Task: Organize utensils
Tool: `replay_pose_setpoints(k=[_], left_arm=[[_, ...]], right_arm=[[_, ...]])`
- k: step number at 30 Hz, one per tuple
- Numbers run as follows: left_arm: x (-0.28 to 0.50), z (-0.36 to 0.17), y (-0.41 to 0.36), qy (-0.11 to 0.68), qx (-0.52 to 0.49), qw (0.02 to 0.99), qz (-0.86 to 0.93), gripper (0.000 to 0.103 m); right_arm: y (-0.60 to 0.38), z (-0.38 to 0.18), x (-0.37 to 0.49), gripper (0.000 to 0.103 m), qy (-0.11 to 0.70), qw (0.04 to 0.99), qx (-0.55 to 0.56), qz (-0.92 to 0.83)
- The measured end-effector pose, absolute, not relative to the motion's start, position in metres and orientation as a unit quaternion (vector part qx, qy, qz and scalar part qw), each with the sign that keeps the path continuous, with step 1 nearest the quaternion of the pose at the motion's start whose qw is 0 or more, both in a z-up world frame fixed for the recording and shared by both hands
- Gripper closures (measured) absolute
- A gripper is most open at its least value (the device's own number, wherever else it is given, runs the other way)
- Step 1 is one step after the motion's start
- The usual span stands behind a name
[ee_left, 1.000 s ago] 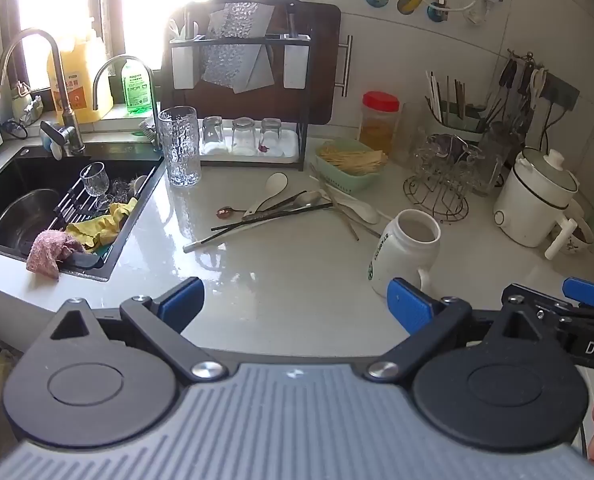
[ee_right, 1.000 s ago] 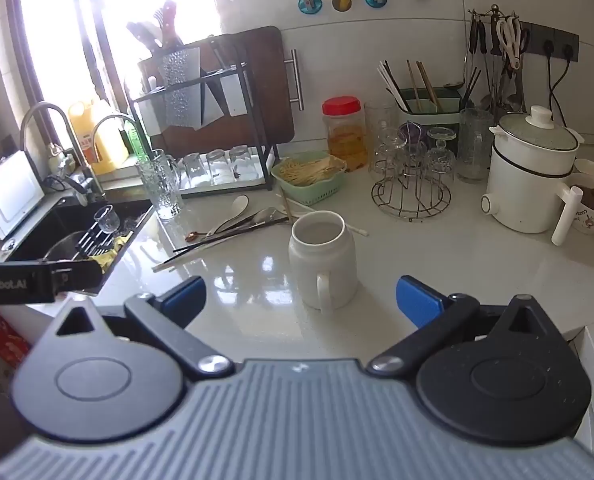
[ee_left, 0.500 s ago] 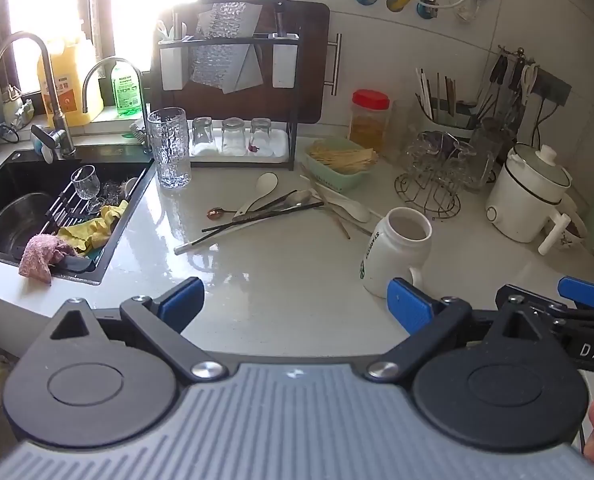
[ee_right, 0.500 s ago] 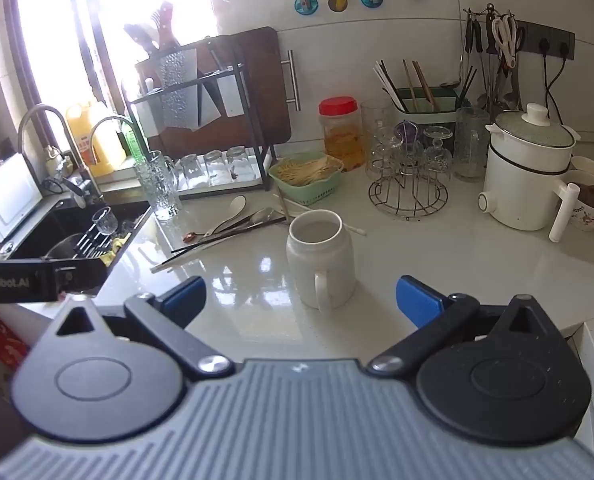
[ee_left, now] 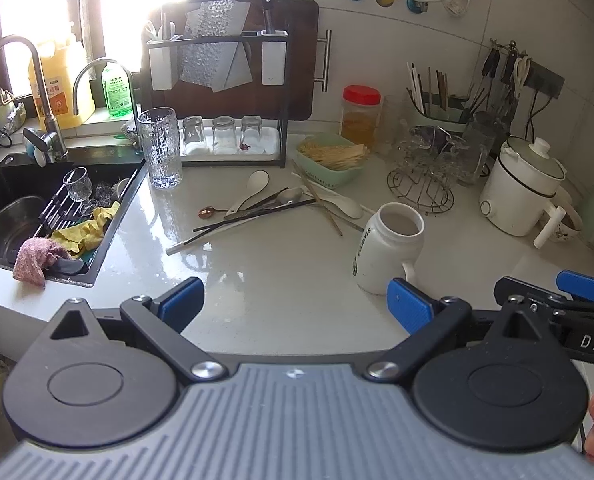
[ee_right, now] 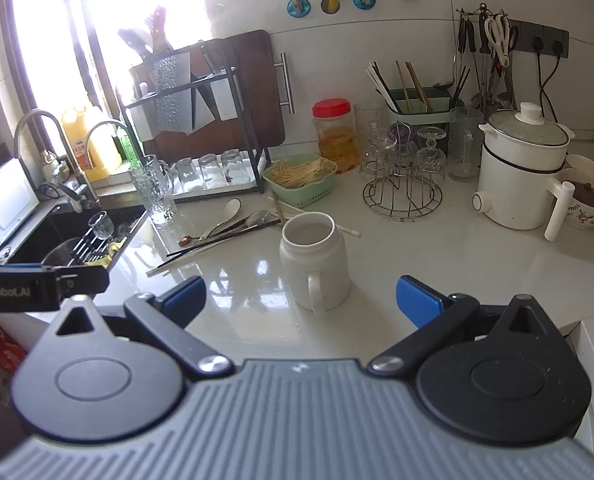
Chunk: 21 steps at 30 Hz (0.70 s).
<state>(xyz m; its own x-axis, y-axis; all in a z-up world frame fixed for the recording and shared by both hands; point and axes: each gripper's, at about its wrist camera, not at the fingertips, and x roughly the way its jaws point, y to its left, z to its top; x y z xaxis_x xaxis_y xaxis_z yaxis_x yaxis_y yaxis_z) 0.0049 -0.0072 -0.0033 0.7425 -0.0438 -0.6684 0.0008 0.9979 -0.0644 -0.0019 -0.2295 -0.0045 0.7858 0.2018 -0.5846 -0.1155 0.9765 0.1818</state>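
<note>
Nearest the lenses, the left gripper [ee_left: 295, 304] and the right gripper [ee_right: 301, 298] each hovered over the glossy white table [ee_left: 281, 280] with jaws spread wide and nothing between them. Just beyond stood one white ceramic mug [ee_right: 315, 258], upright, its handle turned toward the right wrist camera; the left wrist view placed it ahead of the right-hand blue pad. Farther back lay the loose scatter of utensils [ee_left: 257, 206]: two white spoons, one metal spoon, one small brown-bowled spoon and several dark and pale chopsticks, crossing and touching one another, exact chopstick count unclear. The left wrist view alone showed a pink cloth [ee_left: 37, 258] and a yellow cloth [ee_left: 83, 232] draped on the rim of the black sink [ee_left: 1, 176]. The right wrist view alone showed a white bowl with dark contents [ee_right: 591, 200] just beside the white electric pot [ee_right: 523, 172]. Behind stood one green basket of pale sticks [ee_right: 301, 178], three upturned glasses on a black rack [ee_left: 217, 92], one red-lidded jar [ee_right: 335, 136] and, against the wall, one green utensil holder [ee_right: 419, 100] with upright chopsticks.
</note>
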Motion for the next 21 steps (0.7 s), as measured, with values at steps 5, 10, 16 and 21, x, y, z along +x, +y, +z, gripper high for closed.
replay_pose_setpoints(k=[5, 10, 16, 21], left_arm=[[0.0040, -0.0018, -0.0075, 0.359, -0.026, 0.933, -0.015, 0.003], [0.0040, -0.0004, -0.0046, 0.358, -0.030, 0.933, -0.009, 0.003], [0.0038, 0.0009, -0.0062, 0.356, -0.030, 0.934, -0.013, 0.003], [0.0050, 0.0002, -0.0079, 0.358, -0.030, 0.933, -0.014, 0.003]], right_arm=[[-0.2309, -0.0038, -0.0029, 0.000, 0.318, 0.942, 0.071, 0.084], [-0.2305, -0.0040, -0.0041, 0.000, 0.315, 0.943, 0.068, 0.083], [-0.2284, -0.0038, -0.0044, 0.000, 0.316, 0.943, 0.061, 0.084], [-0.2312, -0.0023, -0.0022, 0.000, 0.315, 0.943, 0.067, 0.078]])
